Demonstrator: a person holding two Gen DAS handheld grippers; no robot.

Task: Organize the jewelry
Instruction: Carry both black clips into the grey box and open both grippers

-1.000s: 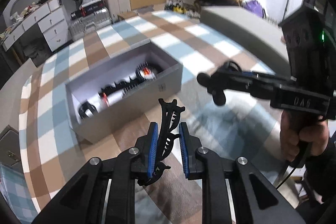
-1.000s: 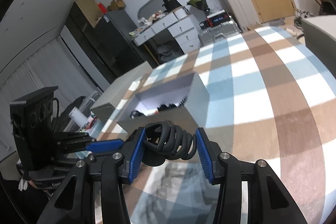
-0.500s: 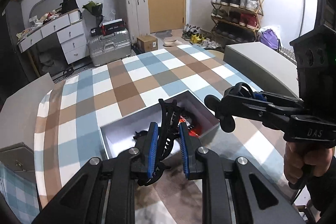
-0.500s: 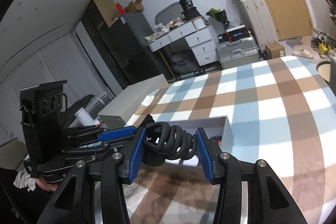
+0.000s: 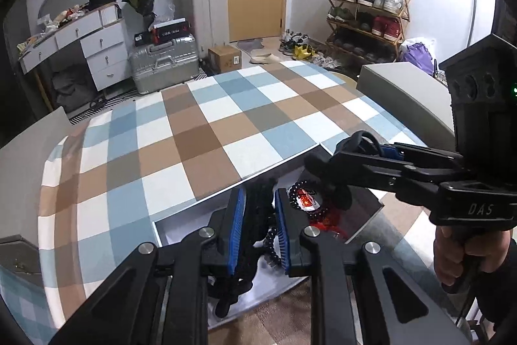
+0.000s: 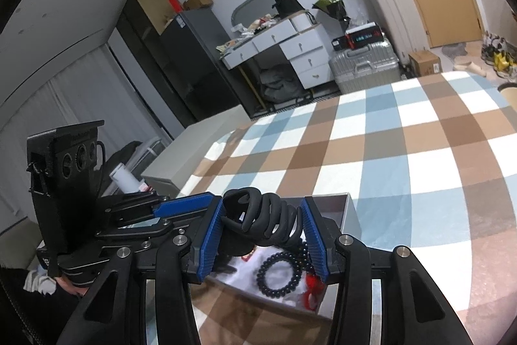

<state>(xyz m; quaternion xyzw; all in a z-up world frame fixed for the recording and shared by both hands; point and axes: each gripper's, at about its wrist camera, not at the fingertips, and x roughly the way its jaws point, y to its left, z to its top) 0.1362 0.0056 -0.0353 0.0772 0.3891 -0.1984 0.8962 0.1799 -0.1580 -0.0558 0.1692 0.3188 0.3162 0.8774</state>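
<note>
I've got the box (image 5: 365, 217) on the checked table (image 5: 200, 131), directly under both grippers. Left gripper (image 5: 258, 228) and its hair clip (image 5: 255, 235) sit over the box's left part, right gripper (image 6: 263, 230) with the claw clip (image 6: 261, 220) just beside it. Bead bracelet (image 6: 279, 275) lies inside the box, below the right gripper.

Above the open gray box (image 5: 362, 212) both hand-held grippers crowd together, the right hand-held gripper (image 5: 326, 164) crossing beside the left hand-held gripper (image 5: 260, 225). Beyond the box, the checkered counter (image 5: 200, 131) lies bare up to its far edge.
</note>
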